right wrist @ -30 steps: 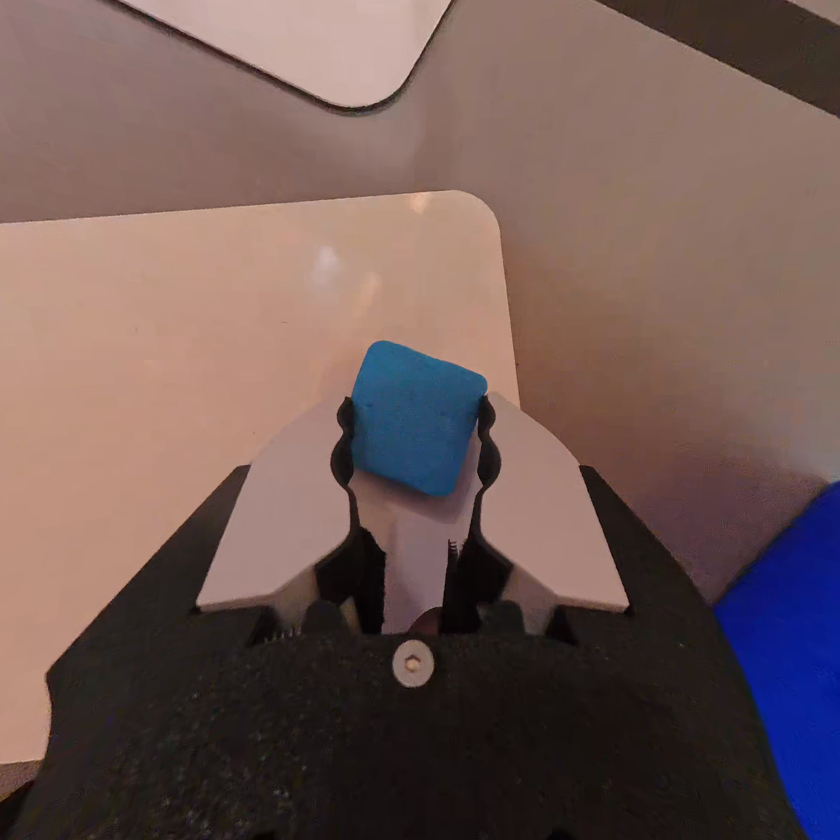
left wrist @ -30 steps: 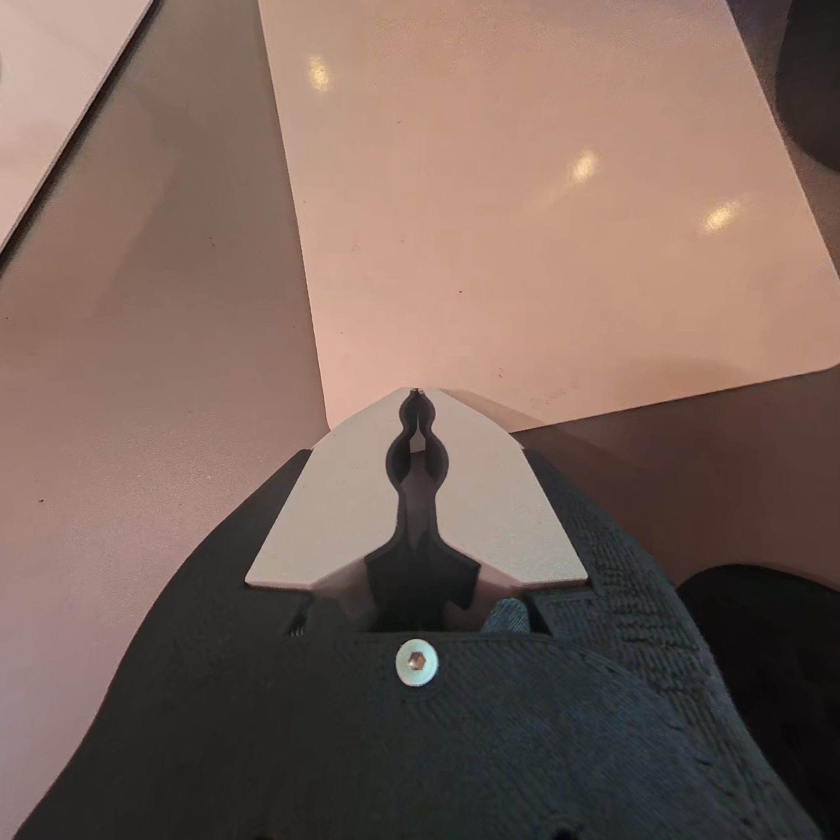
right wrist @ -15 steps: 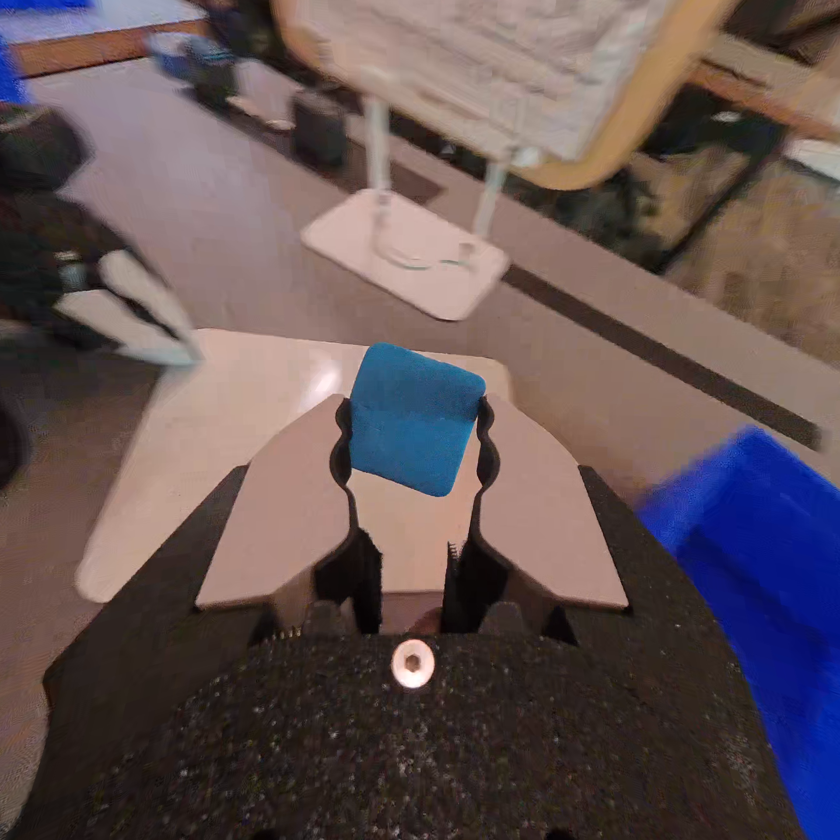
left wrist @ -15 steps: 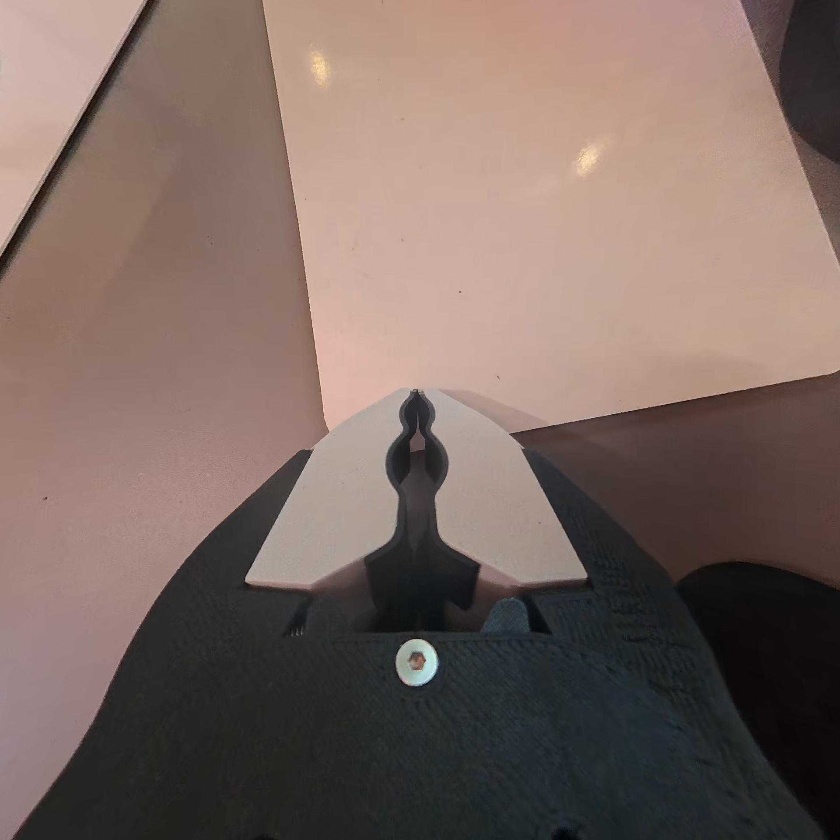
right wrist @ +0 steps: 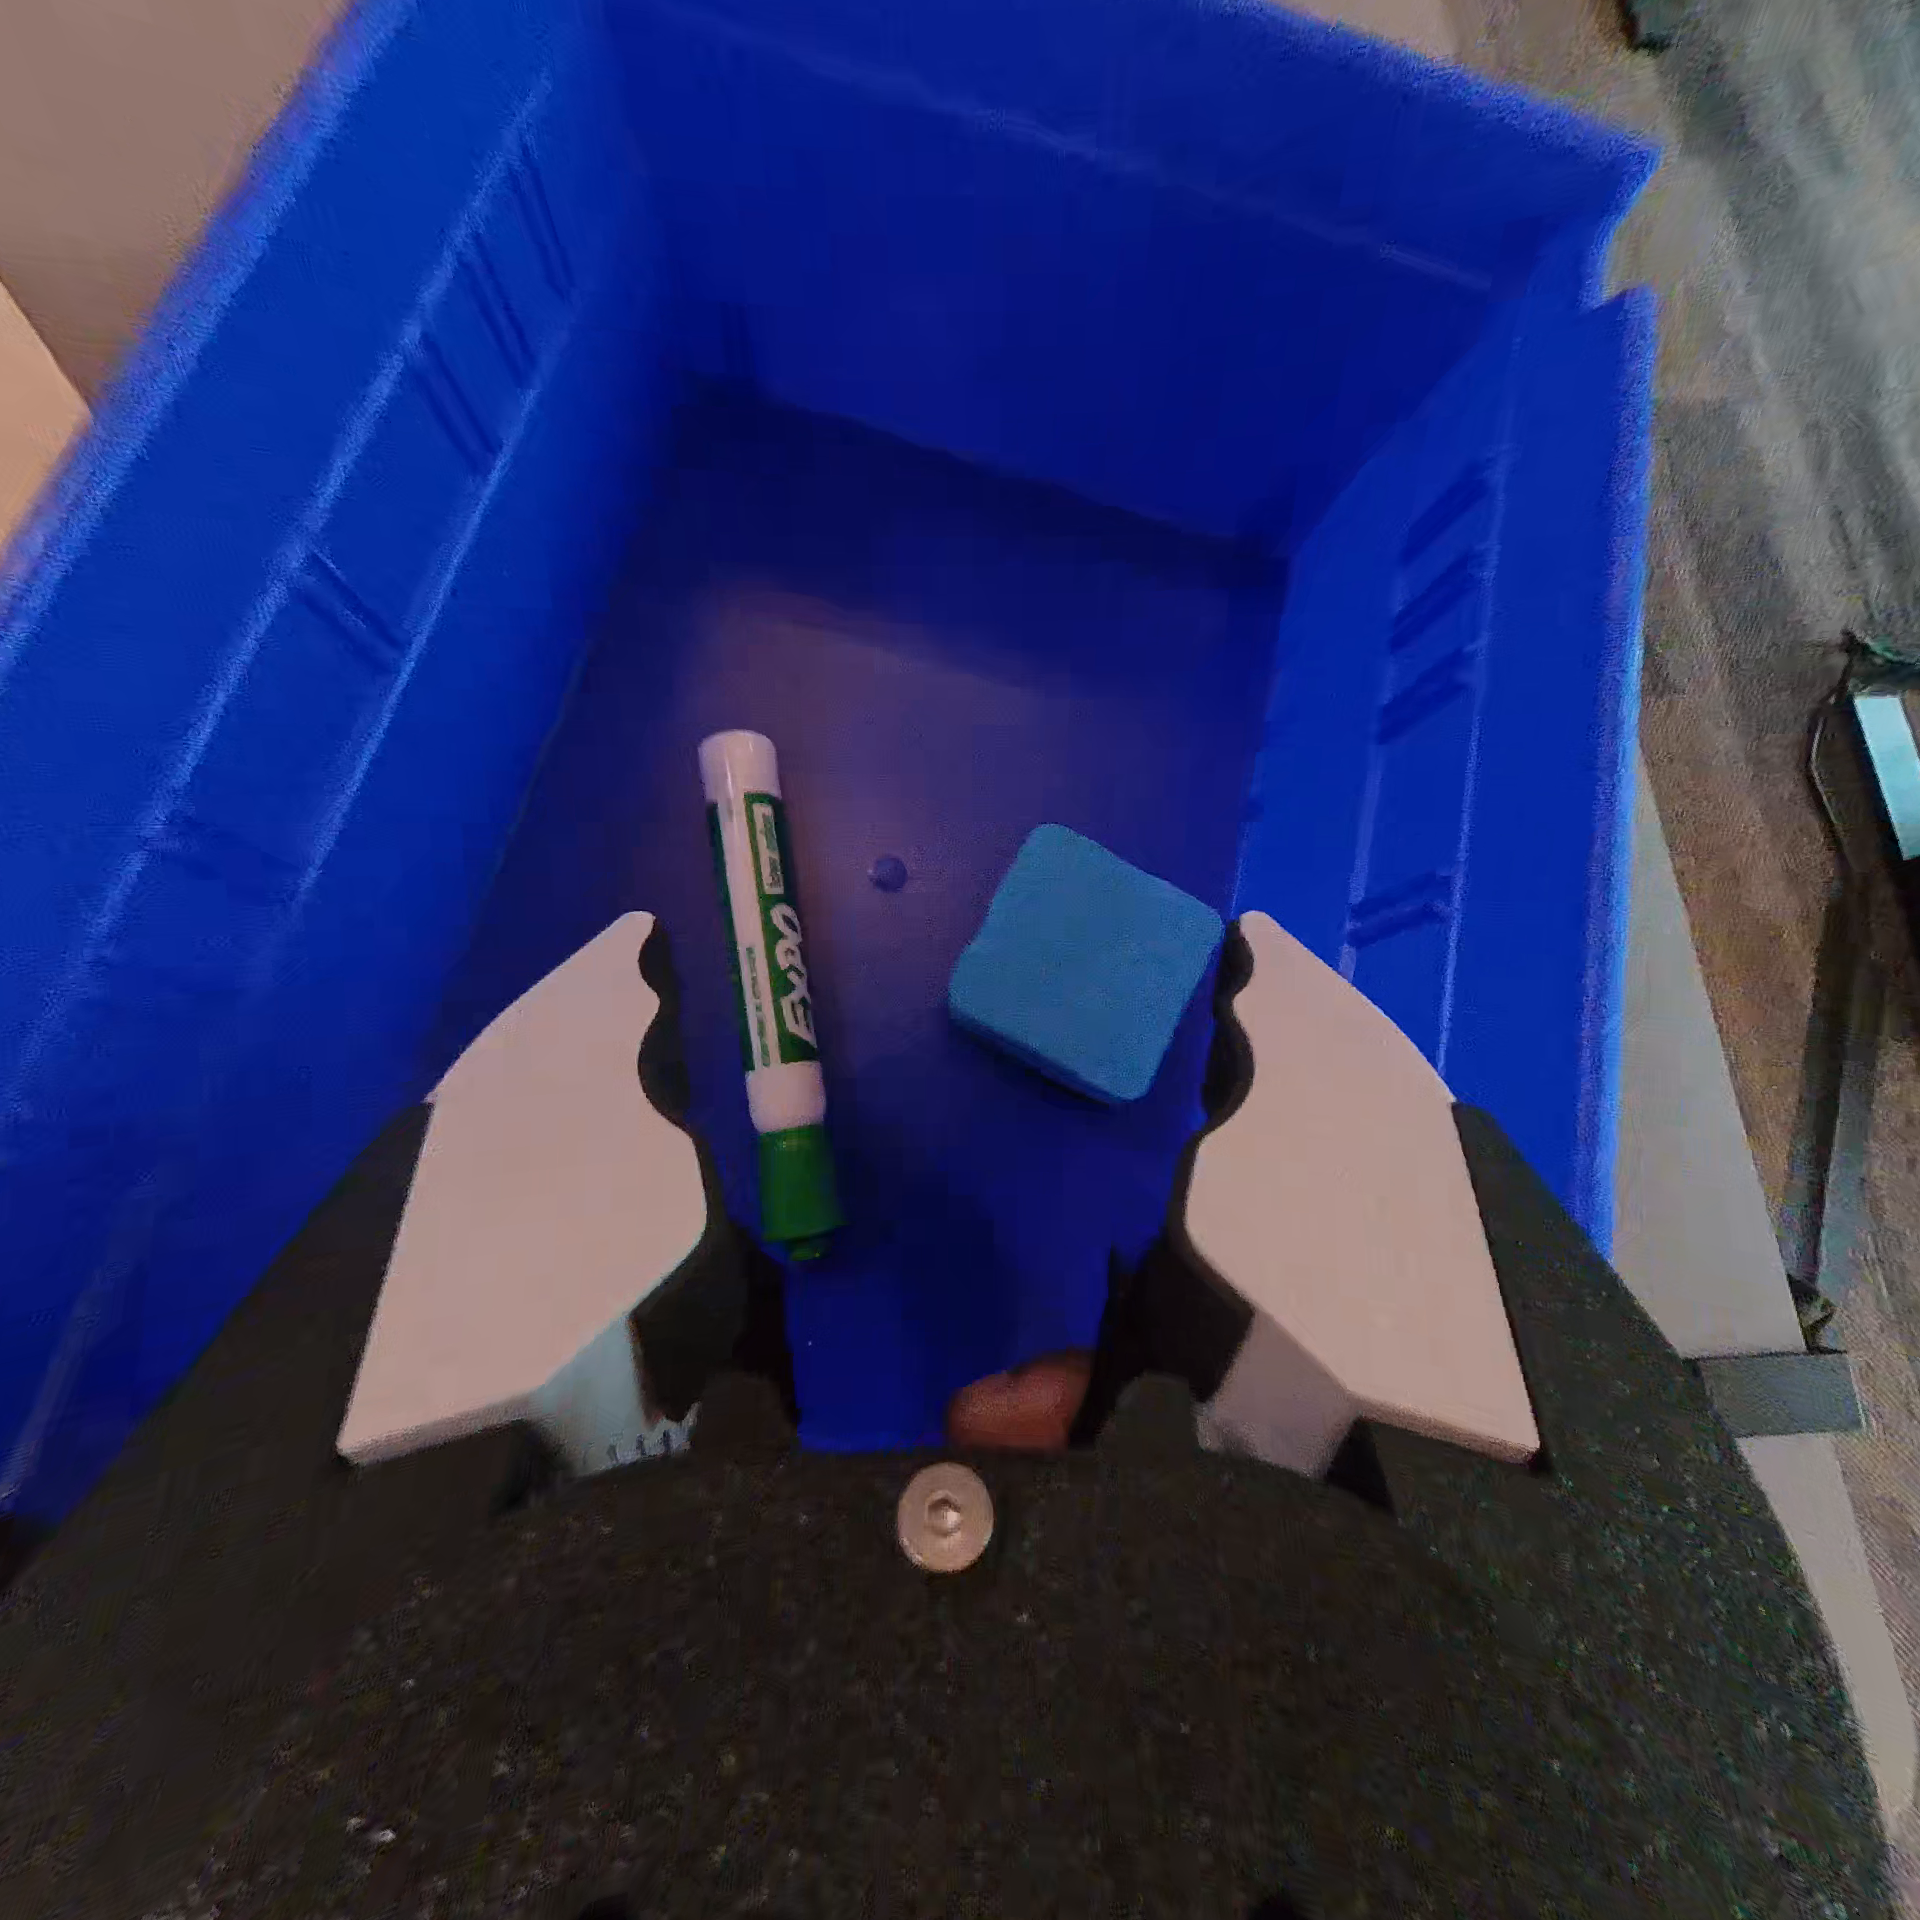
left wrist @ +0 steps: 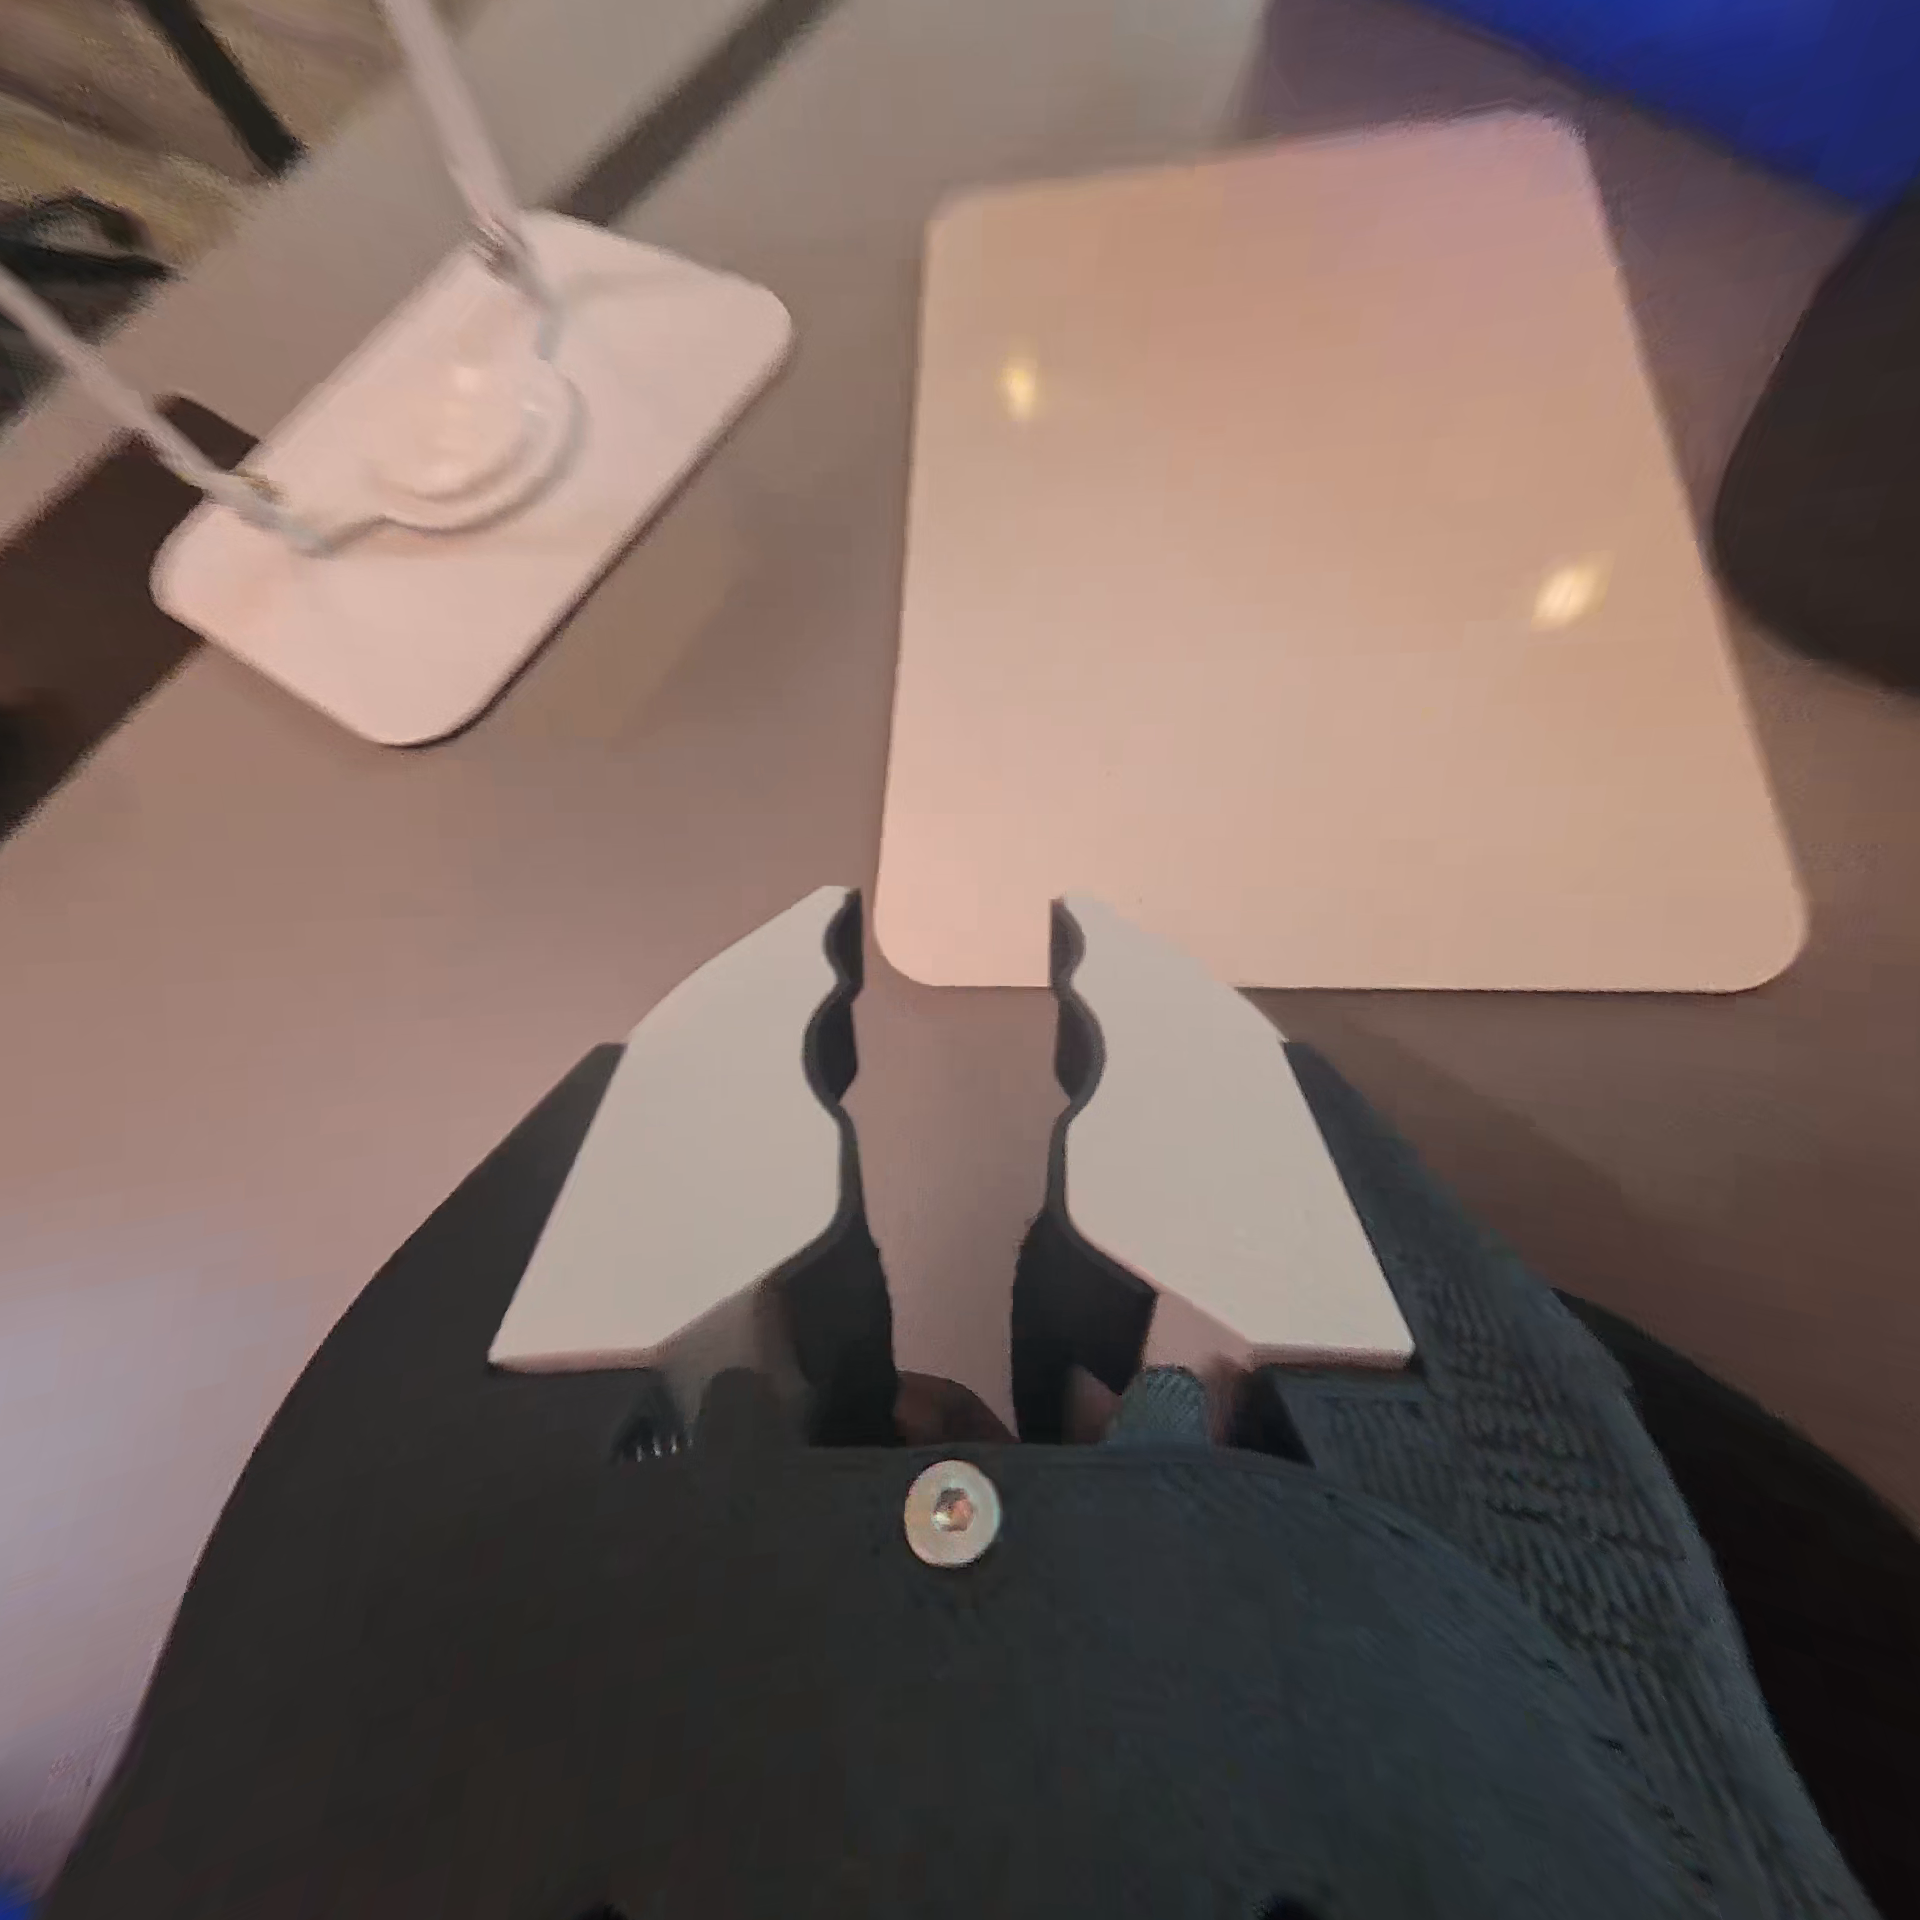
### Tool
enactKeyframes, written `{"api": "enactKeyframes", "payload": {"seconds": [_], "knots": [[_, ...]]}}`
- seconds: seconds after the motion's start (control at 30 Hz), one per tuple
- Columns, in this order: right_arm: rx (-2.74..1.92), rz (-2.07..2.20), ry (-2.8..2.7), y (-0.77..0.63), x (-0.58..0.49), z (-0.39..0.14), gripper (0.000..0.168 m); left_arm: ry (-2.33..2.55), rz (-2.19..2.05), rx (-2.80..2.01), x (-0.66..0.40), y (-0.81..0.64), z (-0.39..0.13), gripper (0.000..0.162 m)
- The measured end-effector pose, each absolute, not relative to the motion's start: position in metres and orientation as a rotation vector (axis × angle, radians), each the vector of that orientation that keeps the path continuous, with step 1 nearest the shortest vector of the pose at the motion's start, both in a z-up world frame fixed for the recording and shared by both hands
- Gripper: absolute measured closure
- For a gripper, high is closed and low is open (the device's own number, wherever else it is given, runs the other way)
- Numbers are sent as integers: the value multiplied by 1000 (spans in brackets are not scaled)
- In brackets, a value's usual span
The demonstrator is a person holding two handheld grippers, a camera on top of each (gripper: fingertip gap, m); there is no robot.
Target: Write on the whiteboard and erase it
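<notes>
In the right wrist view my right gripper [right wrist: 940, 935] is wide open above a blue bin [right wrist: 312, 623]. A light blue eraser [right wrist: 1086, 971] lies on the bin floor, free of my pads. A green whiteboard marker [right wrist: 769, 987] with its cap on lies beside it. In the left wrist view my left gripper [left wrist: 956, 914] is open and empty above the table, near the lower left corner of the blank whiteboard [left wrist: 1330, 582].
A white stand base [left wrist: 468, 499] with clear rods sits on the brown table left of the whiteboard. A blue bin corner [left wrist: 1704, 94] shows at the top right. A dark shape [left wrist: 1829, 520] is at the right edge. Carpet floor [right wrist: 1787, 416] lies right of the bin. The grippers' ends are close to 50 cm from one another.
My right gripper swung from the whiteboard to over the blue bin, opened and let go of the eraser, which now lies in the bin. My left gripper lifted back and opened.
</notes>
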State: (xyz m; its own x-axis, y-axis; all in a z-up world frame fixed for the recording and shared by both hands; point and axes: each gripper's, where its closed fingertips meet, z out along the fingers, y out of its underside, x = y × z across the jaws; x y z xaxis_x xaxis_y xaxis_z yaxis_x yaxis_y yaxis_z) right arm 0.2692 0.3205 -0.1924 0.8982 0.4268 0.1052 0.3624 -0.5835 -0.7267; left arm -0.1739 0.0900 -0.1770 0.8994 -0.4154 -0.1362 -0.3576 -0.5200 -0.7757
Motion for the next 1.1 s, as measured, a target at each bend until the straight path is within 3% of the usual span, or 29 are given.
{"api": "enactKeyframes", "payload": {"seconds": [0.17,0.27,0.37,0.47,0.53,0.63,0.93,1.1], "knots": [[-1991,201,-469,296,263,-127,69,375,76,-2023,-193,38,-119,104],[-1863,287,-497,266,245,-100,71,265,250,-2081,-221,-2,-109,82],[-1779,356,-564,233,223,-91,78,182,451,-2155,-253,-47,-113,78],[-1829,312,-608,233,234,-102,91,116,465,-2216,-266,-79,-126,78],[-1998,304,-627,251,259,-112,81,78,423,-2192,-268,-86,-126,78],[-2322,201,-788,278,300,-143,104,12,430,-2207,-285,-95,-130,79],[-2602,-135,-1175,331,290,-222,68,-81,458,-2227,-313,-109,-130,79],[-2524,-354,-1807,346,304,-245,71,-85,437,-2230,-317,-113,-130,80]]}}
